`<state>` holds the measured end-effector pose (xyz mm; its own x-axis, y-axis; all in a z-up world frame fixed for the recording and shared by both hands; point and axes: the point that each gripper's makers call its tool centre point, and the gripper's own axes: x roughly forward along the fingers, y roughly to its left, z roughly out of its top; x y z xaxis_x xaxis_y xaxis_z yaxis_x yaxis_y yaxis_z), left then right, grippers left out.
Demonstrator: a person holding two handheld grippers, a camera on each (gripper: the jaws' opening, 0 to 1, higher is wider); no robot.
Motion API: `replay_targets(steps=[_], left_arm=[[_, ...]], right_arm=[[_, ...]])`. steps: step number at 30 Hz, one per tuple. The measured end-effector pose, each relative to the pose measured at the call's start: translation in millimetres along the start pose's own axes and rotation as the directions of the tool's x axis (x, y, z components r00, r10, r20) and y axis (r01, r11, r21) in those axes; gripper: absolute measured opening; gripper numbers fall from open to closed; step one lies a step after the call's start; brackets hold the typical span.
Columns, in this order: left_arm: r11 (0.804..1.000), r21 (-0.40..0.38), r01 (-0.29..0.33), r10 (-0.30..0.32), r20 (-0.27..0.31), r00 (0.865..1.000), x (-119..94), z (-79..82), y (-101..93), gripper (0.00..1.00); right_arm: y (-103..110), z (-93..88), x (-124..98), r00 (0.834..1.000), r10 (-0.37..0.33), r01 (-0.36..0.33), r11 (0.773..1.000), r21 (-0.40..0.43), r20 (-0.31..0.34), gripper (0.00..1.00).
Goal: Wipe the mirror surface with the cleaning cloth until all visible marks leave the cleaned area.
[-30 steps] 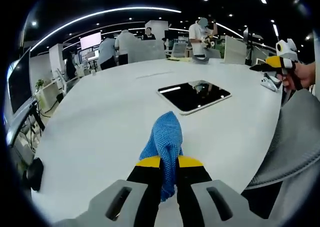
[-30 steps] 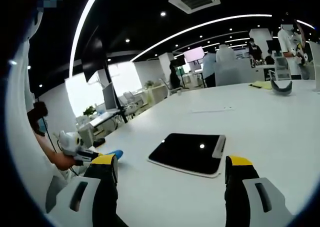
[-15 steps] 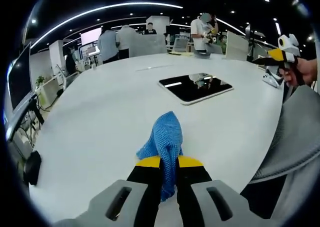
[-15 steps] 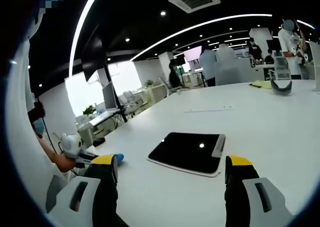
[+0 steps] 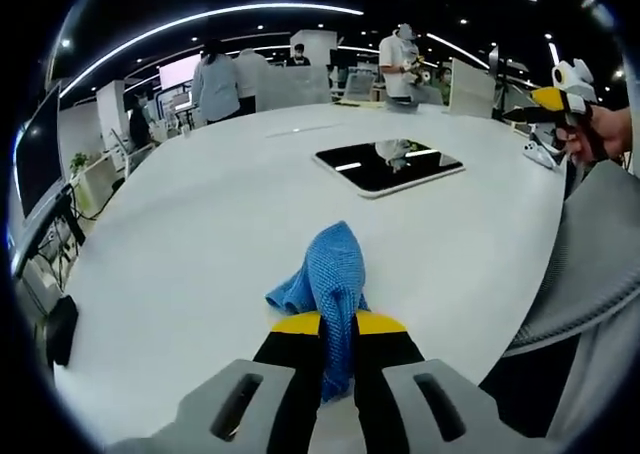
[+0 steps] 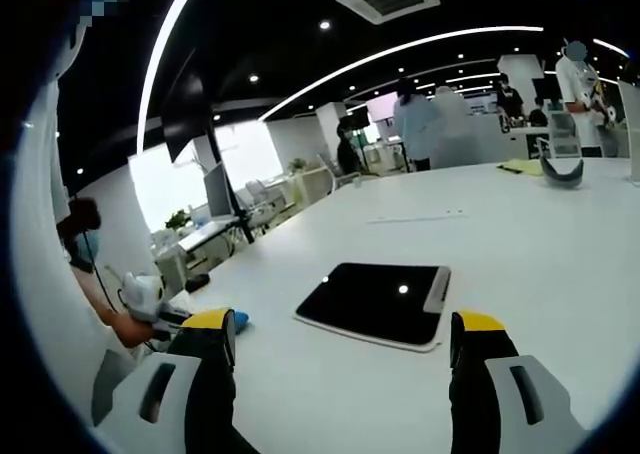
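Barely begun: left gripper (image 5: 336, 324) clamped on blue cleaning cloth (image 5: 325, 279), held low over white table (image 5: 190, 244), well short of mirror (image 5: 390, 166). Right gripper (image 6: 340, 339) near mirror, jaws wide apart, empty. No wiping yet; marks indiscernible.

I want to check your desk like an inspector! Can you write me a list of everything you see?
Surface: white table, large and rounded.
Job's things: mirror lying flat, dark and reflective; blue cloth not touching it.
Clutter: grey object at the far edge.
Grippers: left gripper shut on the cloth; right gripper open, nothing between its jaws.
Cables: nothing seen.
Surroundings: open office, ceiling lights, people standing behind, monitor.
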<state>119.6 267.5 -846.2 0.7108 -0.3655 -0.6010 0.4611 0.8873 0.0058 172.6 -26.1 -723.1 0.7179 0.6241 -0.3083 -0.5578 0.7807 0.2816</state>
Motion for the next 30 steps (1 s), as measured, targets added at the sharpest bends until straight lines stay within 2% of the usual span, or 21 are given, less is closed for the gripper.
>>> replay_targets(steps=[3,9,14,22,30], left_arm=[[0.999,0.037,0.002,-0.002,-0.002,1.000,0.3,-0.4,-0.1,0.09],[0.999,0.034,0.003,-0.003,0.000,1.000,1.0,-0.8,2.1,0.12],[1.000,0.007,-0.015,0.015,0.008,1.000,0.4,-0.6,11.2,0.22],[1.000,0.016,0.018,-0.018,0.007,1.000,1.3,0.7,10.1,0.23],[1.000,0.013,0.015,-0.015,0.005,1.000,1.7,0.9,15.6,0.30]], right_arm=[[0.5,-0.9,0.5,1.000,0.002,-0.002,1.000,0.001,-0.001,0.88],[-0.3,-0.6,0.5,1.000,0.000,0.000,1.000,0.002,0.002,0.88],[-1.1,-1.0,0.0,1.000,-0.002,0.002,1.000,0.004,0.002,0.88],[-2.6,-0.6,0.0,1.000,-0.005,0.005,1.000,0.008,0.006,0.88],[-3.2,-2.4,0.1,1.000,-0.008,0.008,1.000,0.013,0.006,0.88]])
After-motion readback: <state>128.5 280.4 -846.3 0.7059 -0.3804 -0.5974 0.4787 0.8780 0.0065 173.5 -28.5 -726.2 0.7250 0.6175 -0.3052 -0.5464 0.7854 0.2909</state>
